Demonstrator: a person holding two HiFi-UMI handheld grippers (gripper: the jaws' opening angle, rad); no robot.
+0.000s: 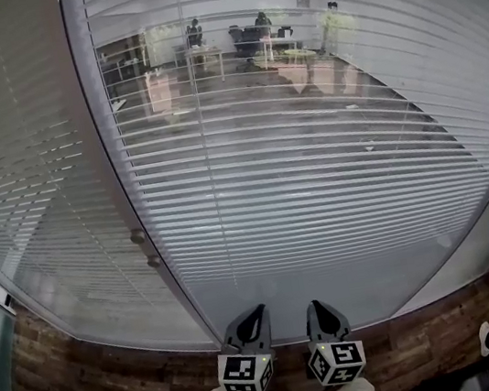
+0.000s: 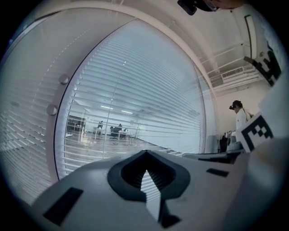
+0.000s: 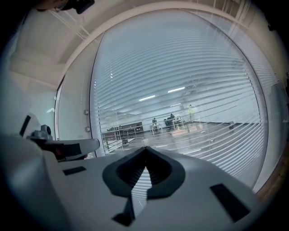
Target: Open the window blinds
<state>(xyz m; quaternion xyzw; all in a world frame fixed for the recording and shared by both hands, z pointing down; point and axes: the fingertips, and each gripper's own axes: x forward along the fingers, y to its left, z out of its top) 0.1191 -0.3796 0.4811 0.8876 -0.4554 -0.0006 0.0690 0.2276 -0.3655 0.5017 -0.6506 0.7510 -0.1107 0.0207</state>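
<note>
Bottom centre, left gripper [image 1: 252,320] and right gripper [image 1: 322,311] sit clenched and empty. The blinds [image 1: 316,178] look light and bendable, so the thin cord [image 1: 205,150] left of centre seems the better handhold.

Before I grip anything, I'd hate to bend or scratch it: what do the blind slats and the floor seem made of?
Blind slats: thin, pale, matte strips, evenly narrow; probably aluminium or plastic, the look doesn't settle which.
Floor: mottled brown planks with visible seams; wood or wood-look laminate, low sheen.
</note>
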